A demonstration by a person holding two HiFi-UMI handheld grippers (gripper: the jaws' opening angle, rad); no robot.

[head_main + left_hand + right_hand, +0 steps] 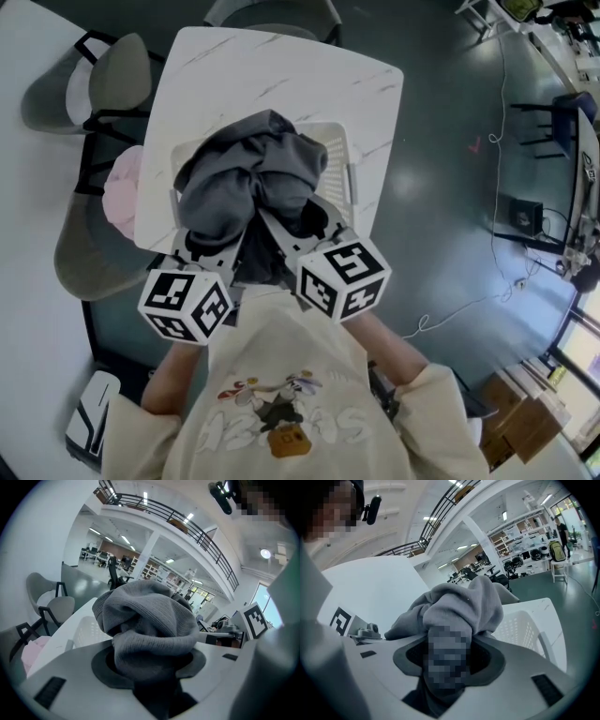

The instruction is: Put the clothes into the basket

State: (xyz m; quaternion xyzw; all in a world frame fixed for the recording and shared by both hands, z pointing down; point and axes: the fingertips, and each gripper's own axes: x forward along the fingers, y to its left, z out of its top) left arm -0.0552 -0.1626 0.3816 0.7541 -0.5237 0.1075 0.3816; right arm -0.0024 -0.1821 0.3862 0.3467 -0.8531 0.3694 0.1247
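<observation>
The left gripper and right gripper both pinch the grey garment, seemingly over the white basket.

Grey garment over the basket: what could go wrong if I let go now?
1. The grey garment spreads about as wide as the basket, so an edge may hang over the rim.
2. The left tool and right tool grip deep in folds; cloth could snag when they open.

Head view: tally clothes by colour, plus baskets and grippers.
grey garment: 1
pink garment: 1
white basket: 1
grippers: 2, left gripper and right gripper, both clamped on the grey garment
Total: 5
</observation>
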